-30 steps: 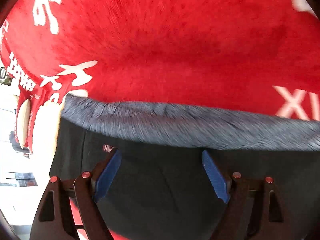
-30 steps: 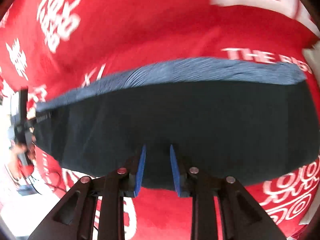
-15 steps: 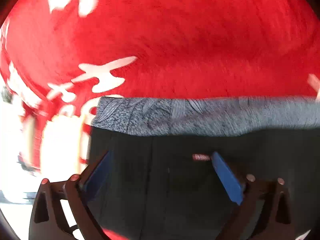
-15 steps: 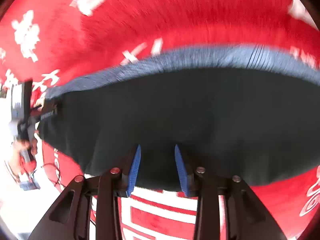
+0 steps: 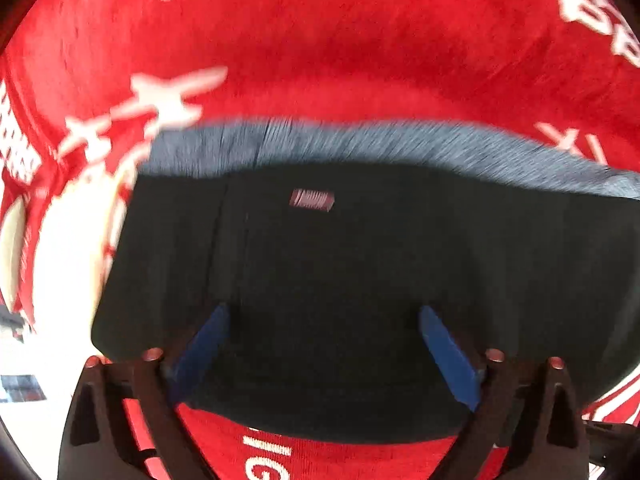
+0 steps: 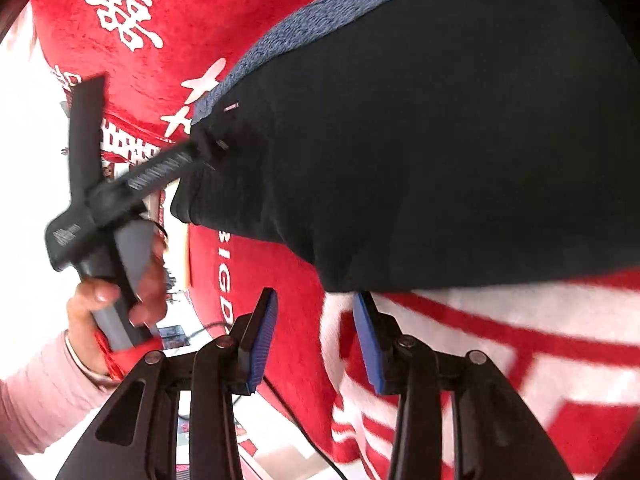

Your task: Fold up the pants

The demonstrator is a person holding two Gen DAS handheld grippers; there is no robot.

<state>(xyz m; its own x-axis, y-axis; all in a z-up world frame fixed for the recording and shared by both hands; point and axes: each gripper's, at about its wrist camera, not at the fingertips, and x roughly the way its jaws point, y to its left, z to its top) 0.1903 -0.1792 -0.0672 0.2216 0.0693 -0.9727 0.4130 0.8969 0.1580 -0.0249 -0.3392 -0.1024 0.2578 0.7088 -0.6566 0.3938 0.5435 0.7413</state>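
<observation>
The pants (image 5: 360, 272) lie on the red cloth (image 5: 360, 60) as a compact dark rectangle, apparently already folded. Both the left hand-held gripper (image 5: 320, 344) and right hand-held gripper (image 6: 316, 332) are released, holding nothing; perhaps one final fold remains.

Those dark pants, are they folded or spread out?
Folded, it seems: the pants lie as a compact dark block on the red cloth, grey waistband along the far edge.

The red cloth (image 6: 256, 272) carried white print: the letters "BIGD" ran just below the dark pants (image 6: 420, 140), and a double-happiness character sat above them. The small red tag (image 5: 312, 200) on the pants was illegible.
</observation>
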